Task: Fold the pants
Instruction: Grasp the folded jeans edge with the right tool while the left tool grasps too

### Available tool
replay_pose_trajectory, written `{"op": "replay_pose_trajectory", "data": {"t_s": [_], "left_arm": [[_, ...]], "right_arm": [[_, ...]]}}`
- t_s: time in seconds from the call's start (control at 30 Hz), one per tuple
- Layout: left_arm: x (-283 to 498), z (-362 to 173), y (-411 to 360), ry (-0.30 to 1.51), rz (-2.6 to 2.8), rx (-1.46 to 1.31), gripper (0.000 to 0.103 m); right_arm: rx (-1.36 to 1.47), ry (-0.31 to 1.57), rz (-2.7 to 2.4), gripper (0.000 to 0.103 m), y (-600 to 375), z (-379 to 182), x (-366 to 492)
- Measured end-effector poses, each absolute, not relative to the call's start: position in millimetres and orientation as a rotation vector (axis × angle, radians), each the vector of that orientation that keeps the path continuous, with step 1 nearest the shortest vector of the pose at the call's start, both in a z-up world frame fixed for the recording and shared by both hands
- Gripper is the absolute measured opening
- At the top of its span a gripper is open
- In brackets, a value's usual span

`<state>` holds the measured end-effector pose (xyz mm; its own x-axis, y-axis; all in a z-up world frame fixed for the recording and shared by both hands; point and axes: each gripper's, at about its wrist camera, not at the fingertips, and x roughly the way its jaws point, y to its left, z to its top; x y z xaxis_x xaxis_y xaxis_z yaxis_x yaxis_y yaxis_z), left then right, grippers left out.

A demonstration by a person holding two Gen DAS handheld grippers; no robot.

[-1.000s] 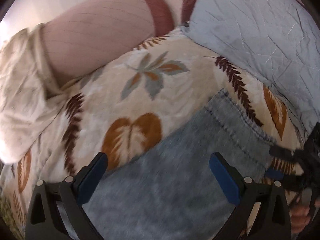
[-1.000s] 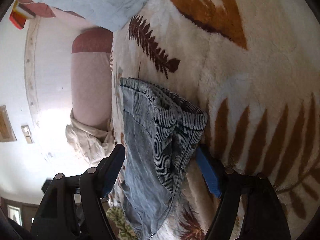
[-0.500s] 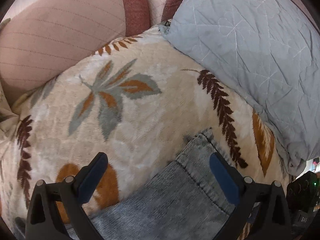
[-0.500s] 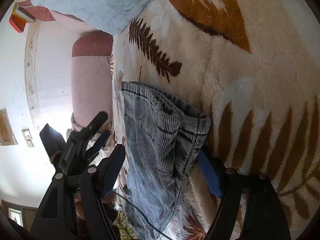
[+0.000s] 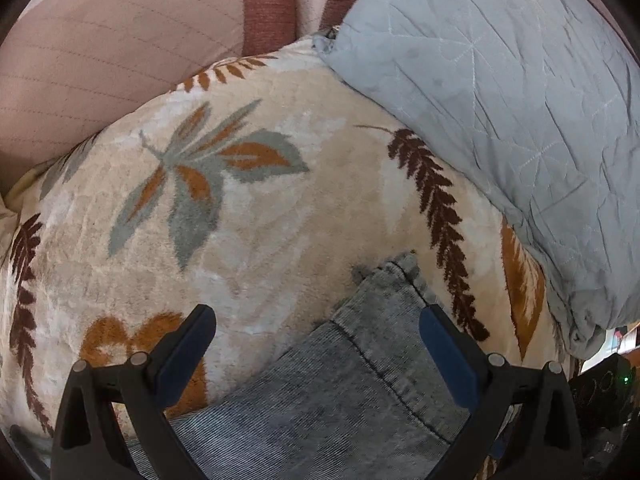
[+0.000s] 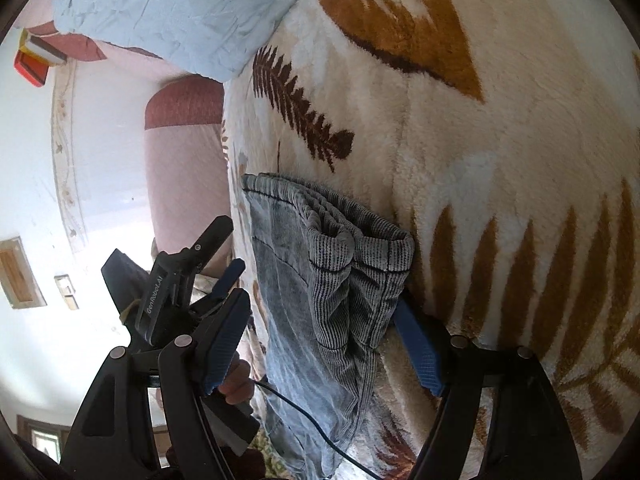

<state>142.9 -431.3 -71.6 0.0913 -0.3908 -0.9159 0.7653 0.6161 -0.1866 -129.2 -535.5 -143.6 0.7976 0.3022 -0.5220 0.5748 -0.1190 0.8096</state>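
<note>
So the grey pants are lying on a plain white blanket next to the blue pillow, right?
Not quite. The blanket is not plain white: it is cream with brown, orange and grey leaf prints, as the left wrist view shows. The rest holds: the grey pants lie on it, with the blue pillow nearby.
</note>
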Motion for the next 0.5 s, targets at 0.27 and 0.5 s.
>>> {"op": "replay_pose_trajectory", "data": {"t_s": [0.27, 0.5], "left_arm": [[139, -77, -446, 1.205, -0.922, 0.397, 0.092], [139, -85, -454, 1.235, -0.961, 0.385, 0.078]], "right_arm": [[1.74, 0.678, -0.263, 0.073, -539, -146, -138], [1.742, 0.677, -0.264, 0.073, -539, -146, -140]]}}
